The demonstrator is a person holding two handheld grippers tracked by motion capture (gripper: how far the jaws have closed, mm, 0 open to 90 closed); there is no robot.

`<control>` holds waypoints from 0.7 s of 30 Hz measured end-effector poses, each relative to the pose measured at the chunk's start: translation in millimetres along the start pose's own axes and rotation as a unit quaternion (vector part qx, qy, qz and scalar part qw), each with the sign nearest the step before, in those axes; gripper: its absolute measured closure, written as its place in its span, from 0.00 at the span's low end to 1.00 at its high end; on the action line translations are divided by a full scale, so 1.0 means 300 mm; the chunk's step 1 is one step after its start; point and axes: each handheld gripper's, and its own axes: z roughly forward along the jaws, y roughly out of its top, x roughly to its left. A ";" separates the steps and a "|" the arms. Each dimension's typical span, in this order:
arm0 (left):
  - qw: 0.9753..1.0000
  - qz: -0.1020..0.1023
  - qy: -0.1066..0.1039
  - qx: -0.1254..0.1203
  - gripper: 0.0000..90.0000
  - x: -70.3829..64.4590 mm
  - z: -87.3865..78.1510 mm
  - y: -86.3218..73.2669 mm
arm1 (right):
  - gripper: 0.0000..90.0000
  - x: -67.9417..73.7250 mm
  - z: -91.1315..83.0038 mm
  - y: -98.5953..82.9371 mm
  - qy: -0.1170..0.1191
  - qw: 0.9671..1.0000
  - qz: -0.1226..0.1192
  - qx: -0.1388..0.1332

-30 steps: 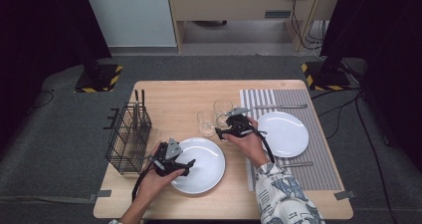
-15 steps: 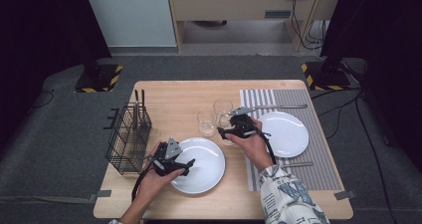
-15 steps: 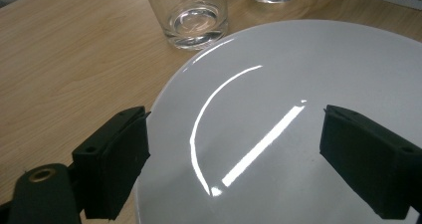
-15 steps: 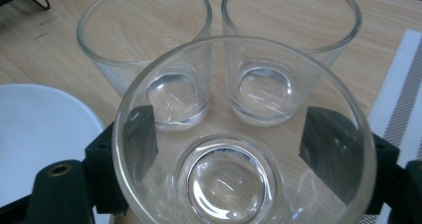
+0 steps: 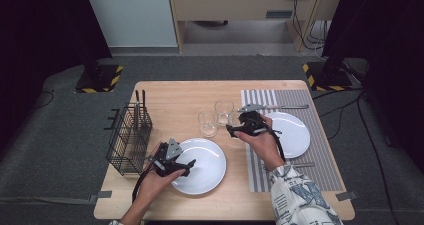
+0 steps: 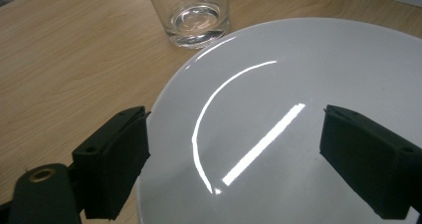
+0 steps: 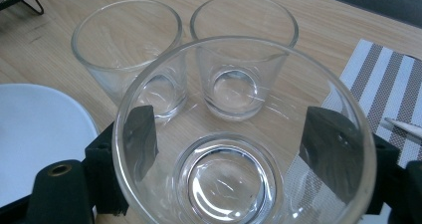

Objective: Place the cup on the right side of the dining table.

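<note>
I read this as the grasp step of setting the table. My right gripper (image 5: 234, 130) has its jaws spread on either side of a clear round drinking glass (image 7: 239, 149), one black pad to each side of its wall, as the right gripper view shows; whether the pads press the wall or stand a hair off it I cannot tell, so I would not call the glass held yet. Taking the striped grey-and-white placemat (image 5: 320, 157) as my landmark, that glass stands at the mat's left edge, at the seam between mat and bare wood. 2 more clear glasses (image 5: 207, 123) (image 5: 224, 112) stand just left of it on the wood, close together and near my glass — the tight spot here. A round white plate (image 5: 296, 133) lies on the mat, with cutlery lying along the mat's far edge. My left gripper (image 5: 186, 166) is well left of the mat, low over a second round white plate (image 6: 308, 114) on the bare wood, jaws wide apart and holding nothing, 1 pad over the plate's rim and the other farther in over it. A black wire basket (image 5: 129, 138) stands farther left again. Next, I judge — close gently on the near glass, lift straight up clear of its 2 neighbours, then carry it over the mat.
</note>
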 end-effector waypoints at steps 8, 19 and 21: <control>1.000 0.000 0.000 0.000 0.13 0.000 0.001 0.001 | 0.22 -0.025 -0.010 0.009 -0.008 1.000 0.001 0.002; 1.000 0.001 0.002 -0.001 0.13 -0.001 -0.002 0.002 | 0.22 -0.059 -0.022 0.013 -0.020 1.000 0.007 0.000; 1.000 0.002 0.001 -0.001 0.13 -0.001 0.000 0.002 | 0.22 -0.065 -0.025 0.013 -0.022 1.000 0.011 -0.002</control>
